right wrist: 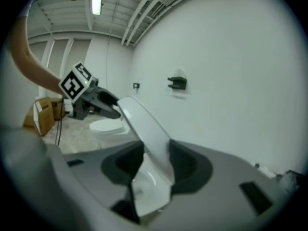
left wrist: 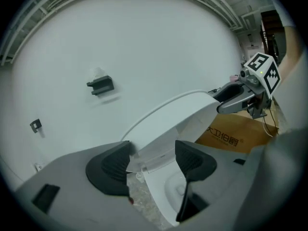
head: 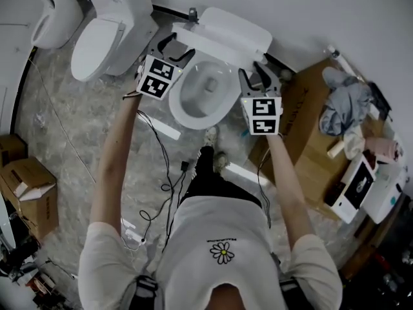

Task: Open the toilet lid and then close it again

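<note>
We are standing over the bowl (head: 193,102), which is lying at twelve o'clock just ahead of our feet; our arms are reaching out to eleven and one o'clock. The left gripper (left wrist: 151,163) is holding its jaws spread wide, with the near corner of the toilet lid (head: 222,34) standing between them but not pinched. The right gripper (right wrist: 156,166) is keeping its jaws partly apart round the lid's other side edge; the pads seem to be just off its faces, though the blur there is leaving us unsure. The lid is standing raised at twelve o'clock beyond the bowl, leaning back toward the wall (head: 335,5). We are judging the opening step as done and the hold as being let go. The next move is calling for a fresh grip on both edges, then a slow, even lowering toward six o'clock, so the lid is not dropping onto the rim.
</note>
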`<state>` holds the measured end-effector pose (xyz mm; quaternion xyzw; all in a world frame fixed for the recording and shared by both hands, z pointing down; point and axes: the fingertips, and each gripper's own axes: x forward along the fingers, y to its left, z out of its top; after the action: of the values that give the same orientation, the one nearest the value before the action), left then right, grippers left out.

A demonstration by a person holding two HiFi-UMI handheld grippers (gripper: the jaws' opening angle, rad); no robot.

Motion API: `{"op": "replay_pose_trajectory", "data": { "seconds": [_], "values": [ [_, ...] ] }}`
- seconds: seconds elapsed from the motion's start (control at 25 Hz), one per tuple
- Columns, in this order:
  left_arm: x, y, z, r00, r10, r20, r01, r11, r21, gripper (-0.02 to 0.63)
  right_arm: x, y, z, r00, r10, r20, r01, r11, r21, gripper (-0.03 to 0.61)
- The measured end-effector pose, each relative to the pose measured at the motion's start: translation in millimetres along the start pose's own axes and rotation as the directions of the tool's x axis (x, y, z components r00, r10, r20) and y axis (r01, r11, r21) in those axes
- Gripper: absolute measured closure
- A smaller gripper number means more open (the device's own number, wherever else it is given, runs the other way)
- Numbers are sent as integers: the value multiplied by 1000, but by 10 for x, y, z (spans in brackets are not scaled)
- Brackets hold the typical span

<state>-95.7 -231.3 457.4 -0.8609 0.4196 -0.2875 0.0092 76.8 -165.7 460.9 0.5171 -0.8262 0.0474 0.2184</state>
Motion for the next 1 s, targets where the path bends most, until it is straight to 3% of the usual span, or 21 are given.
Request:
{"op": "replay_pose_trajectory", "data": {
  "seconds": [0.36, 0.52, 0.8, 0.92, 1.0],
  "values": [
    [-253, -202, -429, 997, -63, -51, 62, 998, -18, 310, -148, 413, -307, 995, 91, -46, -92, 996, -17, 383],
    [-351, -331, -662, 991, -95, -98, 99, 995, 33, 298, -209, 593, -471, 987, 148, -69, -149, 989, -2, 379],
    [-472, -547, -1149, 980, -102, -170, 112, 992, 52, 298, -313, 874, -816, 974, 200, -109, -191, 978, 87, 379],
    [-523, -653, -1360, 973, -112, -201, 124, 991, 50, 298, -336, 946, -998, 970, 208, -124, -183, 965, 186, 425],
    [-561, -716, -1501, 966, -125, -226, 138, 990, 39, 298, -352, 1036, -1121, 966, 215, -146, -185, 963, 194, 436]
  ]
}}
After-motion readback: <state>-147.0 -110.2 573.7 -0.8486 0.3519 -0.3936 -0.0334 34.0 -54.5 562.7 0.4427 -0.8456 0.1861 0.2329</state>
